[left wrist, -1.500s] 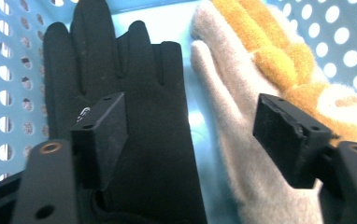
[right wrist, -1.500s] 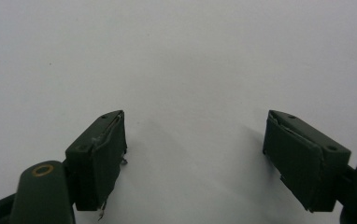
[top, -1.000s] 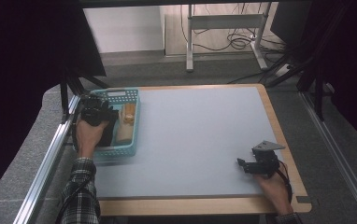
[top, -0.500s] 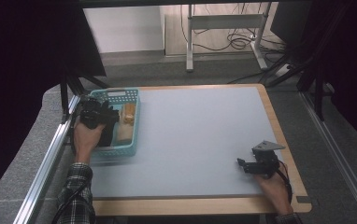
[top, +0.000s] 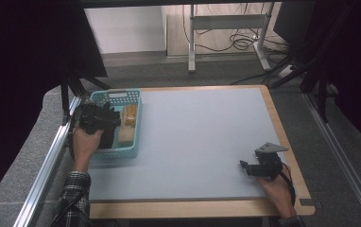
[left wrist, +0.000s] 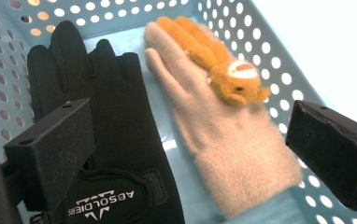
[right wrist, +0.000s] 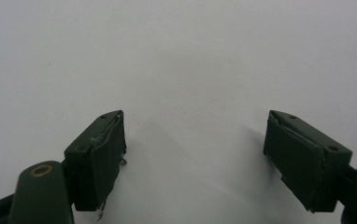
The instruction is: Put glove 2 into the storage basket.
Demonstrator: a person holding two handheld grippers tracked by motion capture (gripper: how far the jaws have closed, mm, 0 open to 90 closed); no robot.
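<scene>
The left gripper (left wrist: 186, 154) has edged further over the teal basket (top: 104, 153) — jaws spread wide above the black glove (left wrist: 102, 140) and beige glove (left wrist: 223, 140), probably nearing a pick — while the right gripper (right wrist: 193, 161) stays released on the table (top: 193, 137).

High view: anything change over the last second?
Barely. The left gripper, open, stays over the teal basket with only a slight shift of the hand; nothing gripped or released. The black glove and the beige glove with its orange plush toy lie side by side as before. The right gripper remains open on the grey mat.
</scene>
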